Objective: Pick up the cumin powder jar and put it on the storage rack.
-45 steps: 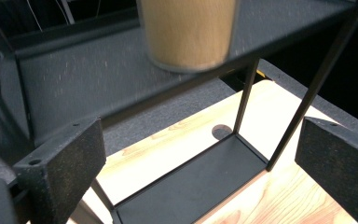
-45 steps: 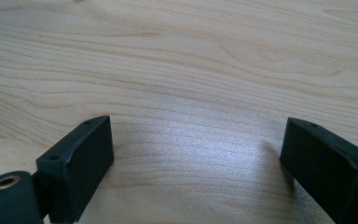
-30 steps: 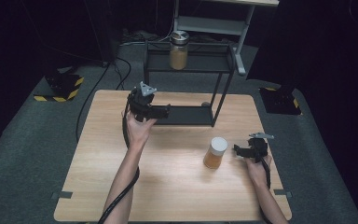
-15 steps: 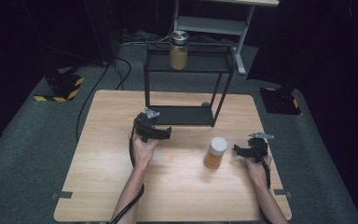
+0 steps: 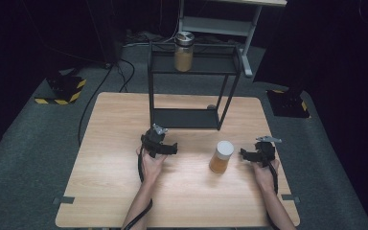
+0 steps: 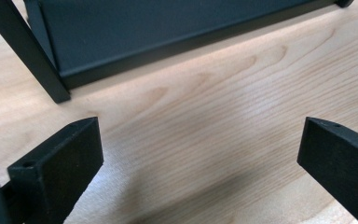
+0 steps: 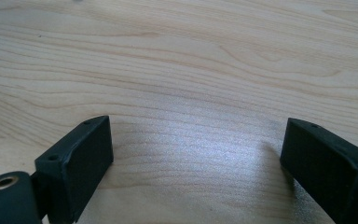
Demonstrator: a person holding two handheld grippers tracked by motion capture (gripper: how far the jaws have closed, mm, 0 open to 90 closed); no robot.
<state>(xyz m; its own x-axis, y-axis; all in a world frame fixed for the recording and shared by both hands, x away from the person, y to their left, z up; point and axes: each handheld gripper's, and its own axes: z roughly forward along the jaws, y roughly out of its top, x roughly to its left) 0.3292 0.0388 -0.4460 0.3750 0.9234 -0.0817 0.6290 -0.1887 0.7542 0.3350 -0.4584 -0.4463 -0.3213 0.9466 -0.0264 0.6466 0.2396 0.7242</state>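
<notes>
The left gripper [image 5: 168,148] sits at centre left of the high view, low over the light wooden table [image 5: 110,191], just in front of the black metal two-tier shelf rack [image 5: 184,117]. Its jaws stand wide apart with nothing between them. In the left gripper view [image 6: 200,154] bare wood grain shows between the two black jaws, and the rack's lower tray [image 6: 168,28] and one leg [image 6: 32,60] cross the upper part of the frame.

The right gripper [image 5: 247,154] lies at centre right of the high view, near the right edge of the table. Its jaws are also wide apart and hold nothing. In the right gripper view [image 7: 196,158] plain tabletop shows between them.

A glass jar with a white lid and amber contents [image 5: 221,157] stands upright on the table in the centre right of the high view, between the two grippers. It is just beside the right gripper's tips and apart from them, and farther from the left gripper.

A second glass jar with a metal lid and amber contents [image 5: 183,51] stands upright on the top tier of the rack, at upper centre of the high view.
</notes>
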